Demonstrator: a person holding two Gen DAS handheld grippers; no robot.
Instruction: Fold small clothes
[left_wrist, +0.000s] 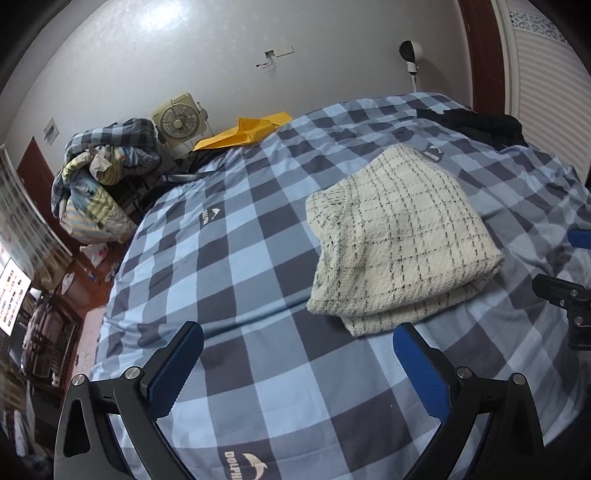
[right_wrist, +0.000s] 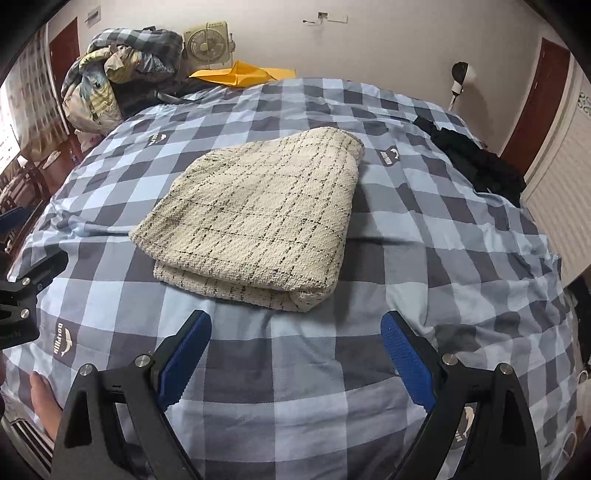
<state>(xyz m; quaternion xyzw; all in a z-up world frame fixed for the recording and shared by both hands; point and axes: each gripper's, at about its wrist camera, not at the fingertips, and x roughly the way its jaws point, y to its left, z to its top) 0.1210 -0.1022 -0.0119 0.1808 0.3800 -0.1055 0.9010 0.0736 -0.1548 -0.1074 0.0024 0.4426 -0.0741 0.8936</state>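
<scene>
A cream knit garment with a thin black grid (left_wrist: 399, 236) lies folded in layers on the blue checked bed cover (left_wrist: 240, 266). It also shows in the right wrist view (right_wrist: 258, 218). My left gripper (left_wrist: 295, 354) is open and empty, hovering just short of the garment's near edge, to its left. My right gripper (right_wrist: 295, 343) is open and empty, just short of the garment's near folded edge. The right gripper's body shows at the right edge of the left wrist view (left_wrist: 565, 302); the left gripper's body shows at the left edge of the right wrist view (right_wrist: 18, 291).
A black garment (right_wrist: 476, 162) lies at the bed's far right corner. A yellow cloth (right_wrist: 243, 74) lies at the far edge, with a fan (right_wrist: 207, 44) and a heap of bedding (right_wrist: 114, 70) beyond. A white shuttered door (right_wrist: 561, 199) stands at right.
</scene>
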